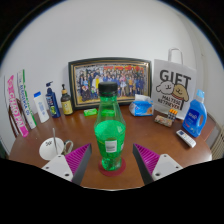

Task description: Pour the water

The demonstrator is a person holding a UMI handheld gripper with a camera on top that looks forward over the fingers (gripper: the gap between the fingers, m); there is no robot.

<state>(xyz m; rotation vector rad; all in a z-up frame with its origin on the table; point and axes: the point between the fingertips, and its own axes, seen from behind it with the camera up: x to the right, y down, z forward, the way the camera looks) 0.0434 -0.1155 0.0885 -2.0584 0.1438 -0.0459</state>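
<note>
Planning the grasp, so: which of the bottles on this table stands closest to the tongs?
The green bottle, upright just ahead of the open tongs; the blue bottle and the small ones by the picture frame stand farther back.

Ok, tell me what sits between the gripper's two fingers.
The gripper view shows a green bottle standing on the table between the open gripper's fingers, with gaps either side.

A framed group photo point(110, 80) stands at the back of the table point(150, 135), a white gift bag point(174, 92) beside it, a blue detergent bottle point(195, 115) near the bag, toiletry bottles point(48, 101) opposite.
</note>
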